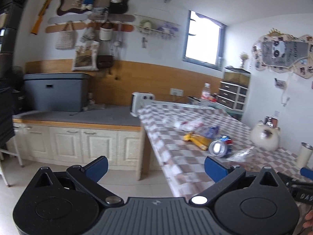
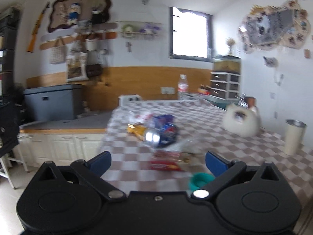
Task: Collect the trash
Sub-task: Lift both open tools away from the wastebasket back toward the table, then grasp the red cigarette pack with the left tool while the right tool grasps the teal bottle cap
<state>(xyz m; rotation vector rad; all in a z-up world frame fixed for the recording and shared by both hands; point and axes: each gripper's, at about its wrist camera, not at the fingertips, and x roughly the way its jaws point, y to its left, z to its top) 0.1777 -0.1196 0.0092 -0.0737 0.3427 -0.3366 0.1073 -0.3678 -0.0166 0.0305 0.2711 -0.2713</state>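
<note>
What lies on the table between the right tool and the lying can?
In the right wrist view, a red wrapper lies on the checked cloth between the open right tool and the can.

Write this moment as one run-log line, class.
phase: approach | left hand-held gripper: open, empty | right hand-held gripper: open, empty | trash: crushed can, red wrapper on checked table | collected: none

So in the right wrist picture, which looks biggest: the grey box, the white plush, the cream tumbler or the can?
1. grey box
2. white plush
3. cream tumbler and can: similar, blurred, so unranked.
</note>
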